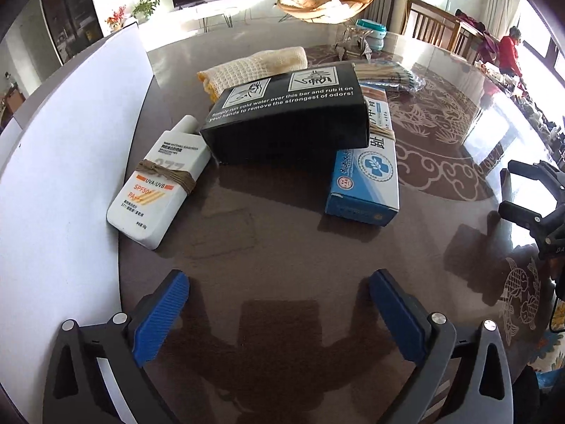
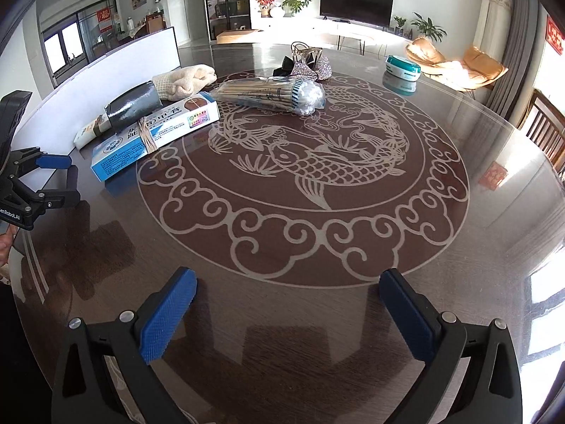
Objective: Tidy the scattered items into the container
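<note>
A white sunscreen bottle (image 1: 152, 183) bound with twine lies beside the white container wall (image 1: 63, 162). A black box (image 1: 289, 120) leans on a blue-and-white box (image 1: 367, 176), with a pale yellow cloth (image 1: 254, 67) behind them. My left gripper (image 1: 279, 277) hangs open over bare table in front of these items, nothing between its blue pads (image 1: 166, 314). My right gripper (image 2: 289, 275) is open too and empty, over the fish pattern's rim. A bag of cotton swabs (image 2: 272, 95) lies further back in the right wrist view.
The round glass-topped table (image 2: 459, 233) has a carp design. A glittery item (image 2: 310, 65) and a teal round tin (image 2: 402, 67) sit at the far side. Wooden chairs (image 2: 547, 130) stand at the right edge. A person in red (image 1: 508, 56) is far off.
</note>
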`<move>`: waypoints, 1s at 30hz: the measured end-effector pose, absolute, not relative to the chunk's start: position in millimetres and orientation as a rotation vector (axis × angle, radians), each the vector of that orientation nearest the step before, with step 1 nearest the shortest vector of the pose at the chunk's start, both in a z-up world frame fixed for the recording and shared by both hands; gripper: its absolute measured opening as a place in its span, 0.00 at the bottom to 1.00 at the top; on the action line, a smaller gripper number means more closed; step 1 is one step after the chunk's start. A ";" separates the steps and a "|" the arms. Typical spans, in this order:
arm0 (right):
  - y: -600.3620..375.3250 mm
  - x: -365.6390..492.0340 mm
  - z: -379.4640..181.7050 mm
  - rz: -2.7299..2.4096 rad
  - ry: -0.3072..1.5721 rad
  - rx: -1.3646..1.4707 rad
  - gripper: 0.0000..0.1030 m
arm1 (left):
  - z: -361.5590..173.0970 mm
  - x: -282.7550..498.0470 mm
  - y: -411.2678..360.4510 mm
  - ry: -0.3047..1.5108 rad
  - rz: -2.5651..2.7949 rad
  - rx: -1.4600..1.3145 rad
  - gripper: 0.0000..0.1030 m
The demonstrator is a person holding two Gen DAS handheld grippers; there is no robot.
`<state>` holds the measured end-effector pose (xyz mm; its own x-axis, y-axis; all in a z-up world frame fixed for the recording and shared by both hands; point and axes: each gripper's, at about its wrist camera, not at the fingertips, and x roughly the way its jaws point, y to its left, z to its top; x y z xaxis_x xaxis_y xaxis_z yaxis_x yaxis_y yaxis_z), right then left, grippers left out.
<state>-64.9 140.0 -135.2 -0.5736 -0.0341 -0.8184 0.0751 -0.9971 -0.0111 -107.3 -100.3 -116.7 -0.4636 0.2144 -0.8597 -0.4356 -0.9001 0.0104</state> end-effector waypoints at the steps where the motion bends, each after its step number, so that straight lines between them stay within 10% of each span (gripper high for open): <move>1: 139.9 -64.8 -135.3 -2.732 0.069 1.420 1.00 | -116.5 -106.9 -100.9 0.308 2.408 -1.326 1.00; 30: 137.7 -71.9 -134.7 -2.716 0.024 1.396 1.00 | -119.9 -126.5 -95.9 0.225 2.527 -1.292 1.00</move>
<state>-71.9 137.7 -134.7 -0.5791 -0.0711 -0.8121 0.0854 -0.9960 0.0263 -126.5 -95.9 -119.9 -0.5536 0.1876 -0.8114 -0.3277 -0.9448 0.0052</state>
